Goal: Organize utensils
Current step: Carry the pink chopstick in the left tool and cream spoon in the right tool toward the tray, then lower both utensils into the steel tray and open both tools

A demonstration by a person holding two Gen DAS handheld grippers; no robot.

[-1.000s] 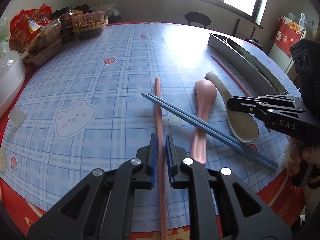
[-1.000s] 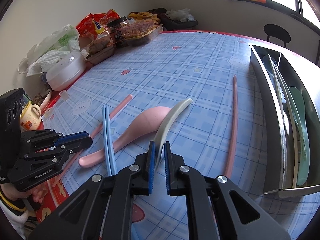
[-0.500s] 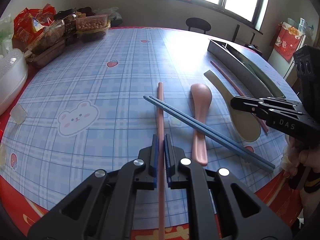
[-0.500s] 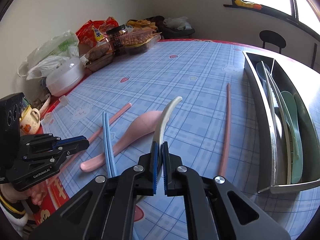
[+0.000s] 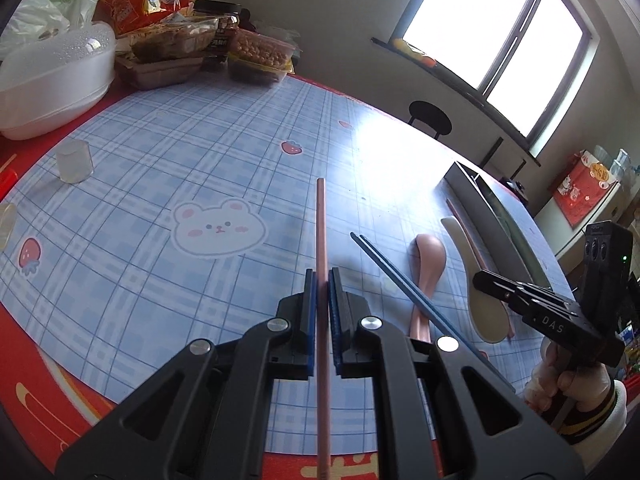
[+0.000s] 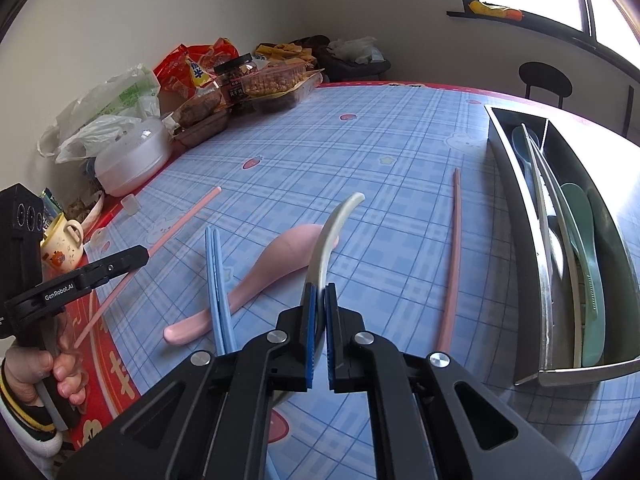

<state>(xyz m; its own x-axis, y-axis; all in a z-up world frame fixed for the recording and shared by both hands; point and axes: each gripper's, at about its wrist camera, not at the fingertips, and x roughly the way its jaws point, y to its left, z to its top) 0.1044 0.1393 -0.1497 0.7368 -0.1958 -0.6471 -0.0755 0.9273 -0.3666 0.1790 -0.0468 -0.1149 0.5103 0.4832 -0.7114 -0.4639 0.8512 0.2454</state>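
My left gripper (image 5: 323, 276) is shut on a pink chopstick (image 5: 321, 216) that runs forward between its pads, held just above the blue plaid tablecloth. The same chopstick (image 6: 180, 220) and left gripper (image 6: 138, 256) show at the left of the right wrist view. My right gripper (image 6: 320, 292) is shut on the handle of a cream spoon (image 6: 332, 232), whose handle tip points away. Between the two grippers a pink spoon (image 6: 280, 256) and a pair of blue chopsticks (image 6: 218, 280) lie on the table. A second pink chopstick (image 6: 452, 256) lies beside the metal tray (image 6: 516, 200).
The metal tray holds a green spoon (image 6: 580, 216) and other long utensils. Snack bags and food boxes (image 5: 168, 40) and a white lidded container (image 5: 52, 76) crowd the far left. A small clear cup (image 5: 74, 160) stands near the table's edge. A black stool (image 5: 430, 116) stands beyond the table.
Both grippers have closed, the left on the pink chopstick and the right on the cream spoon's handle. The left gripper has rolled and swung left with the chopstick. The right has hardly moved.
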